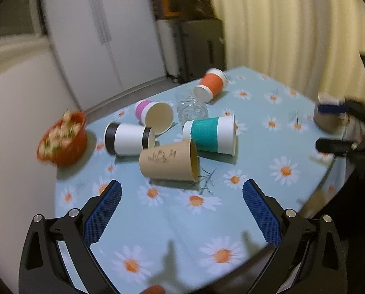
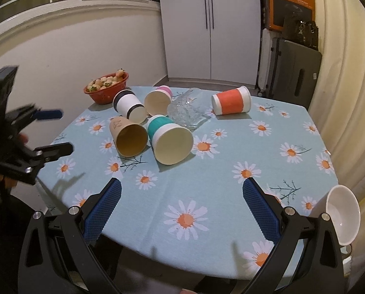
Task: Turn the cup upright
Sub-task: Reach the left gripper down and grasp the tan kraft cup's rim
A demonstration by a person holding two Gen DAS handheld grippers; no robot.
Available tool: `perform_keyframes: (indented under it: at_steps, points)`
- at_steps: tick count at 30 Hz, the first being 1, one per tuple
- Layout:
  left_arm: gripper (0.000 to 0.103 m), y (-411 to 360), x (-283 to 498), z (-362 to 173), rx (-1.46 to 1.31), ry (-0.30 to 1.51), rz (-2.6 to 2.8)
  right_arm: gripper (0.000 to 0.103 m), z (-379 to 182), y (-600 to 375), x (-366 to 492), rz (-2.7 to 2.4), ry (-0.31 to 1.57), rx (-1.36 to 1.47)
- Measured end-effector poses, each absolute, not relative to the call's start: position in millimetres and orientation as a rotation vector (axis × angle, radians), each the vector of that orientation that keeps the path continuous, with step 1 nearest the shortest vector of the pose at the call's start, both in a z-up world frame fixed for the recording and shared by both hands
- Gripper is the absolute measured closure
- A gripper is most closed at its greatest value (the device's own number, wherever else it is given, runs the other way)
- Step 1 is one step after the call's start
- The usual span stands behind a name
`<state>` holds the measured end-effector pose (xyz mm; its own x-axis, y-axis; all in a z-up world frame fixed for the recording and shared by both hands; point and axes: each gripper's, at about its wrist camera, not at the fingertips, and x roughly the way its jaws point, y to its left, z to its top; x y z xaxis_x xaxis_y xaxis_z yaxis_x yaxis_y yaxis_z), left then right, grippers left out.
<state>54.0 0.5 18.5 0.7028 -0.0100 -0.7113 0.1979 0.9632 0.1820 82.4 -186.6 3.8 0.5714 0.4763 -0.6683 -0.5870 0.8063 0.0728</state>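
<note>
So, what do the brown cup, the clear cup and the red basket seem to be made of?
The brown cup looks like matte kraft paper: dull tan wall with printed marks. The clear cup is see-through with glints, glass or hard plastic; I cannot tell which. The red basket seems to be glossy plastic with small holes in its wall.

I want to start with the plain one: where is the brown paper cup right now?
The brown cup lies on its side near the table's left edge in the right wrist view, directly left of the teal cup and in front of the black-banded white cup.

Left gripper and right gripper gape wide, apparently holding nothing.
</note>
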Motion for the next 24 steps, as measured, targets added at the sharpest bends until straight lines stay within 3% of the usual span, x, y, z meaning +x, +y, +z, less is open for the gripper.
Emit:
perform_keyframes:
  at_steps: [9, 13, 24]
  points:
    - [0.007, -9, 105, 11, 0.608, 0.847, -0.399, 0.005, 12, -183, 107, 0.795, 0.881, -0.013]
    - [0.022, -8, 125, 4, 0.718, 0.878, -0.499, 0.009, 13, -181, 119, 0.840, 0.930, 0.032]
    - [0.029, 1, 162, -23, 0.884, 0.969, -0.714, 0.010, -8, -181, 145, 0.905, 1.033, 0.122]
